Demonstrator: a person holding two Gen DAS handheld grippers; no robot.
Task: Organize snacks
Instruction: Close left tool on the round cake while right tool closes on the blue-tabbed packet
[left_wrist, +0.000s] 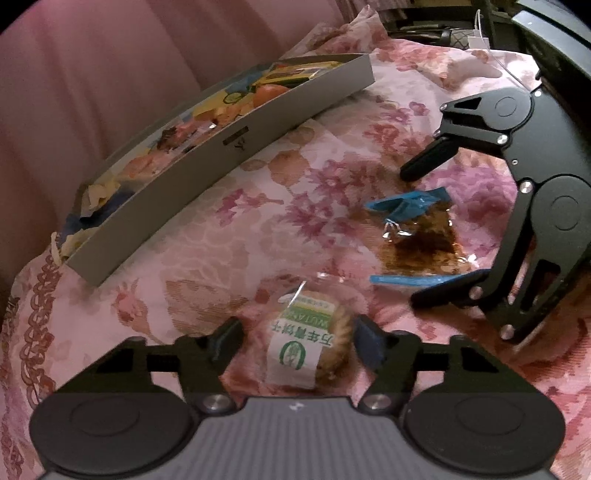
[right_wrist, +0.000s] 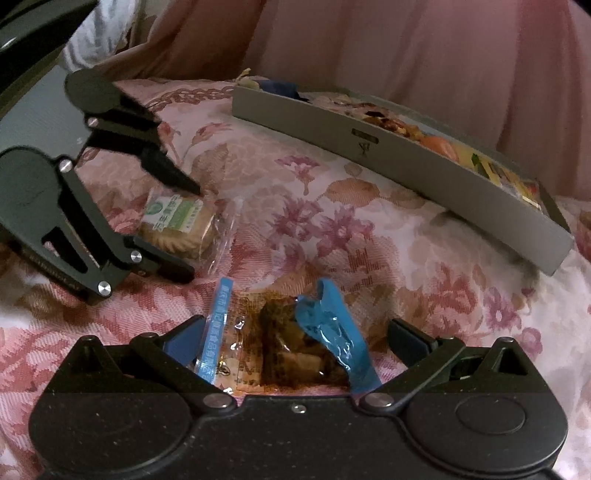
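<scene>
Left wrist view: left gripper (left_wrist: 295, 341) spread wide, straddling biscuit pack (left_wrist: 308, 347); pack lies between fingertips, neither pad touching. Pack long axis runs along fingers. Grey box (left_wrist: 229, 142) beyond pack, well apart, on floral cloth (left_wrist: 207, 258).

Right wrist view: right gripper (right_wrist: 295, 341) spread wide around blue-edged pouch (right_wrist: 288, 350); no contact visible. Box beyond pouch, toward right. Each gripper nearest own snack.

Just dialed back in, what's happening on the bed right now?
Two handheld tongs are each lined up on a snack on the floral bedspread. The left tongs stand open around a wrapped biscuit pack. The right tongs stand open around a clear packet with blue ends. Neither is gripped yet. The grey box behind already holds other snacks.
</scene>
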